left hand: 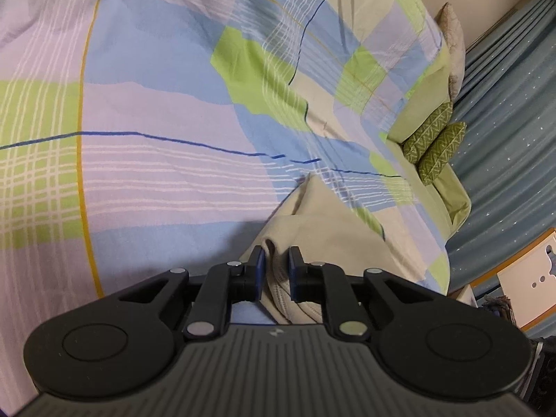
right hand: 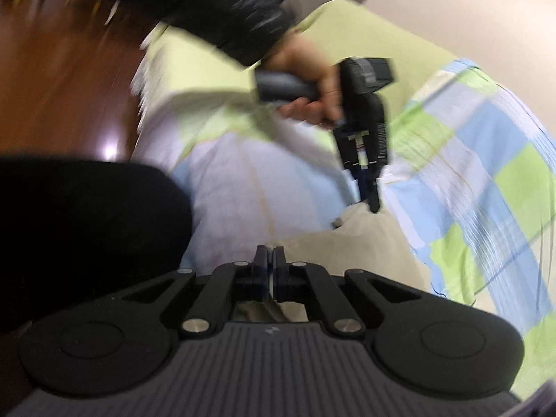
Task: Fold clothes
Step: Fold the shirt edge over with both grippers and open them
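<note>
A cream garment (left hand: 323,229) lies on a bed covered with a plaid sheet (left hand: 156,104) in lilac, blue and green. My left gripper (left hand: 276,260) is shut on a thick bunched edge of the cream garment, its blue pads (left hand: 260,267) pressed against the fold. In the right wrist view the left gripper (right hand: 368,194) is held in the person's hand, its tips down on the garment (right hand: 365,243). My right gripper (right hand: 270,260) is shut on another edge of the same garment, near the bed's side.
Green patterned cushions (left hand: 434,142) and a beige pillow (left hand: 453,41) lie at the bed's far side by a blue curtain (left hand: 514,139). A wooden floor (right hand: 62,69) lies beside the bed. The person's dark-sleeved arm (right hand: 226,7) reaches over the bed. This view is motion-blurred.
</note>
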Action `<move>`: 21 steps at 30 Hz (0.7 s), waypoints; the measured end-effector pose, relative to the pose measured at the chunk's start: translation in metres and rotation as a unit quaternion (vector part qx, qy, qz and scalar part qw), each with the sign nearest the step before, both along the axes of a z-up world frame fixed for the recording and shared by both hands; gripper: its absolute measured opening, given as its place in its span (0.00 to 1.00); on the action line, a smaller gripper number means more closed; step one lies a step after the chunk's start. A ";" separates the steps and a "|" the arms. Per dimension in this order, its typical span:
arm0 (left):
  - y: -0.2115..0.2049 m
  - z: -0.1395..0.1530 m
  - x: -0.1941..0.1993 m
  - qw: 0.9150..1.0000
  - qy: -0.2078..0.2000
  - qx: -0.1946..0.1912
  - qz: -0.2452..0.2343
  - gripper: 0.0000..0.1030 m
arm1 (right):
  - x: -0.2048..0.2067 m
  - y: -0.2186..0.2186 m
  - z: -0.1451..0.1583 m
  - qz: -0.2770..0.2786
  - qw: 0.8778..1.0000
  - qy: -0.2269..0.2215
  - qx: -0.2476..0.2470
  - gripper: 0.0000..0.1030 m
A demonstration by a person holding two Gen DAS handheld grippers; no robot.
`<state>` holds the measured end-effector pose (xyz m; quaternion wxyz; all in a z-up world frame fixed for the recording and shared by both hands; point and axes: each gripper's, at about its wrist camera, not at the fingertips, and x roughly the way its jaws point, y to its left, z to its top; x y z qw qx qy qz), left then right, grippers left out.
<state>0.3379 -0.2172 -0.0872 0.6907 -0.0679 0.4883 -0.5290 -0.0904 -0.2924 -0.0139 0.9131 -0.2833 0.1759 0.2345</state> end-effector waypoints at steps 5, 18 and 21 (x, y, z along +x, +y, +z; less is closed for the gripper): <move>0.002 -0.012 -0.002 1.000 0.005 0.013 0.005 0.18 | -0.008 -0.012 -0.012 -0.005 0.999 0.035 -0.006 0.00; 0.009 0.051 -0.089 0.969 -0.227 0.094 -0.010 0.39 | -0.015 -0.084 -0.004 -0.130 0.988 0.041 0.075 0.22; -0.010 0.065 -0.170 0.939 -0.316 0.102 -0.093 0.47 | -0.019 -0.093 -0.012 -0.138 0.989 0.041 0.034 0.29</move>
